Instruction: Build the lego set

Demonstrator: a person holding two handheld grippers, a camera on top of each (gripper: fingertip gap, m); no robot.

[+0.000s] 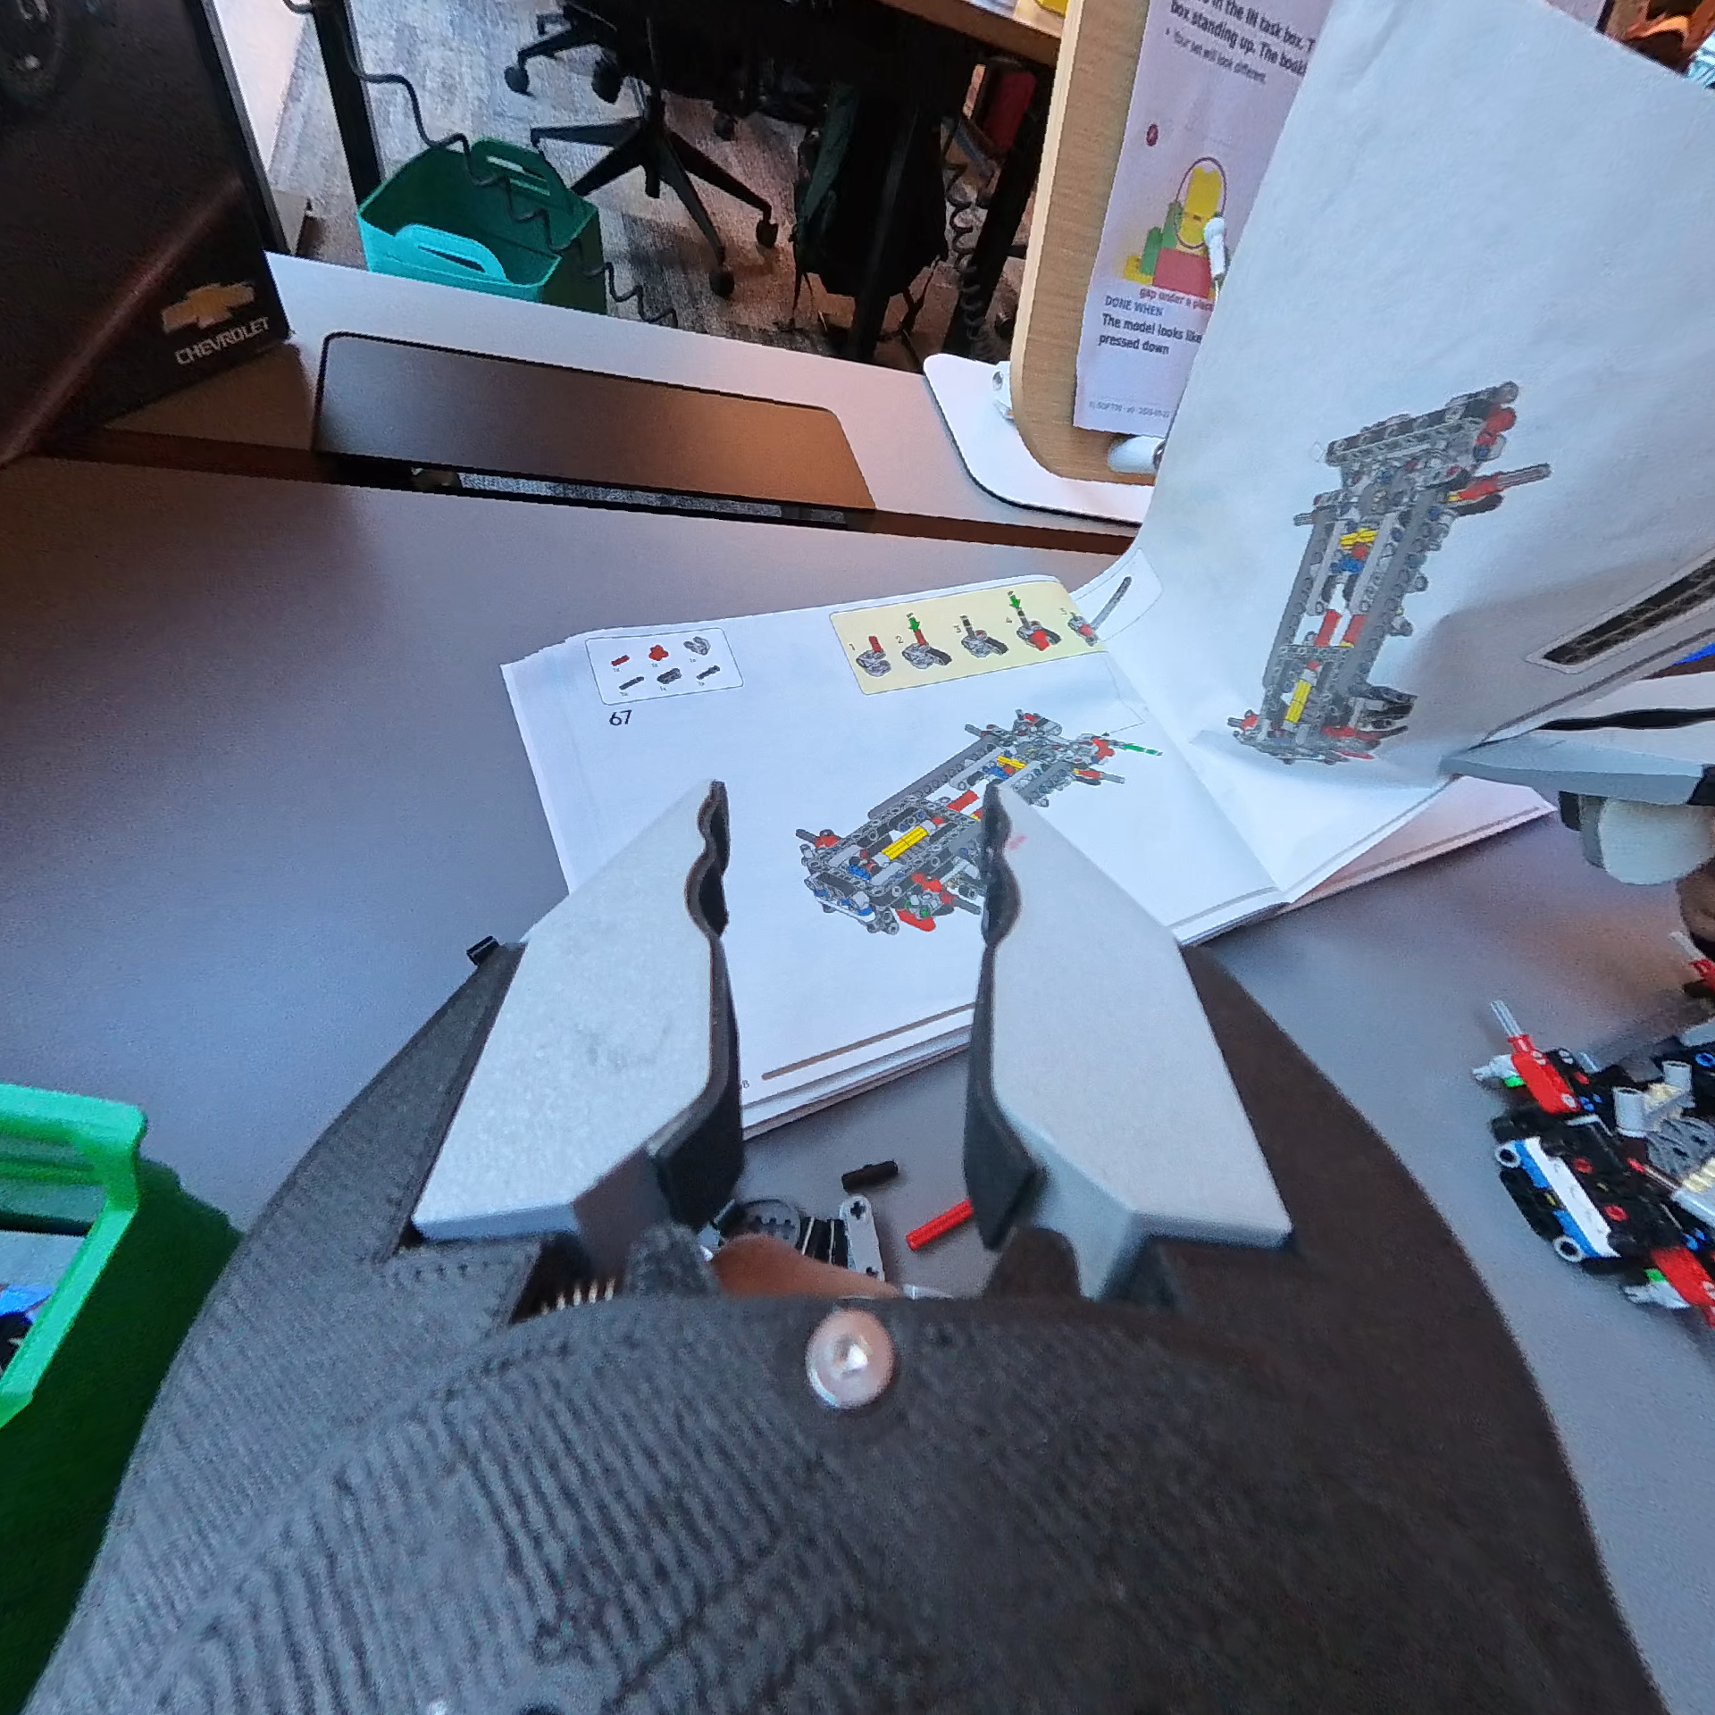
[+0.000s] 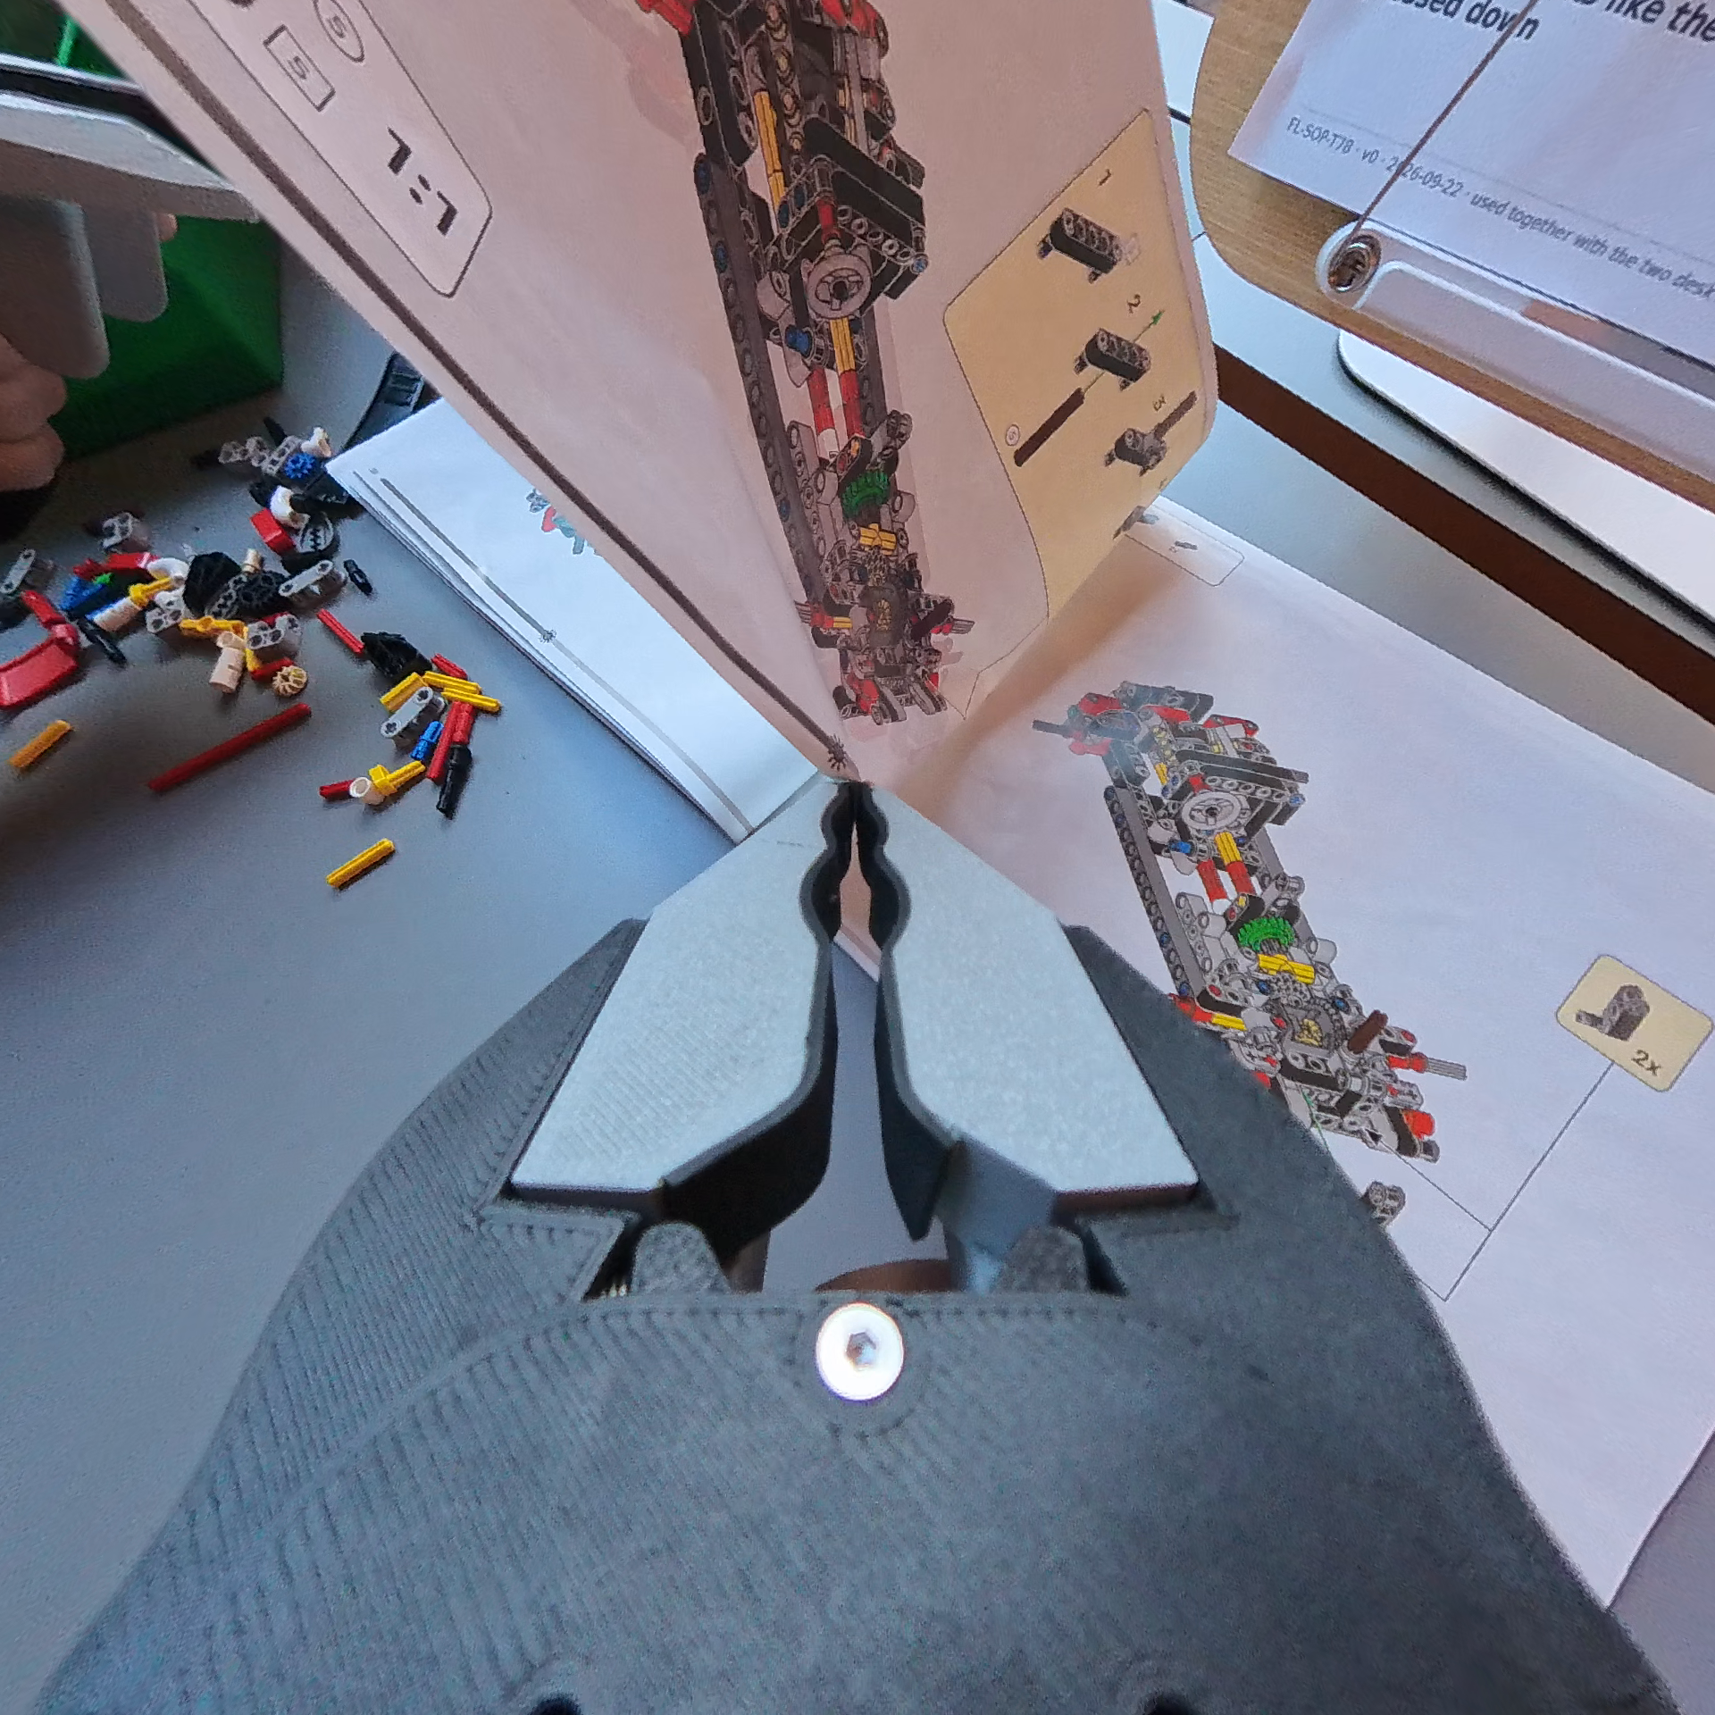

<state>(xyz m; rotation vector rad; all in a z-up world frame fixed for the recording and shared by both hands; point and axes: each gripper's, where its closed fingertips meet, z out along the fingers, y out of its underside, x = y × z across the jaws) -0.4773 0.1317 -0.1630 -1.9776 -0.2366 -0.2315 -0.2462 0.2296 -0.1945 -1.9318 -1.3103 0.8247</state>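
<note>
left wrist view: the left gripper [image 1: 854, 863] hangs above an open building-instruction booklet [image 1: 742, 770] that lies flat on the grey table [image 1: 232, 742]. its two fingers stand well apart with only air between them, over the printed drawing of a grey chassis. under the gripper body a few small parts lie on the table, among them a red axle pin [image 1: 939, 1225] and a black pin [image 1: 870, 1173]. one page [image 1: 1438, 371] of the booklet stands lifted at the right, and the other gripper's grey body [image 1: 1596, 761] shows at its lower edge. a part-built brick model [image 1: 1615, 1169] in black, red and blue sits at the right edge. a green bin [image 1: 56, 1234] is at the near left, a dark product box [image 1: 121, 260] at the far left, and a wooden stand with a printed sheet [image 1: 1160, 232] beyond the booklet.

right wrist view: the right gripper [image 2: 852, 793] has its fingertips pinched together on the bottom corner of the lifted page [image 2: 650, 371], which rises steeply from the tips. the page beneath [image 2: 1392, 742] lies flat to the right. a scatter of loose brick parts [image 2: 251, 631], red, yellow, black and blue, lies on the table at the left, clear of the booklet. the left gripper [image 2: 83, 204] shows at the upper left in front of the green bin [image 2: 186, 334].
</note>
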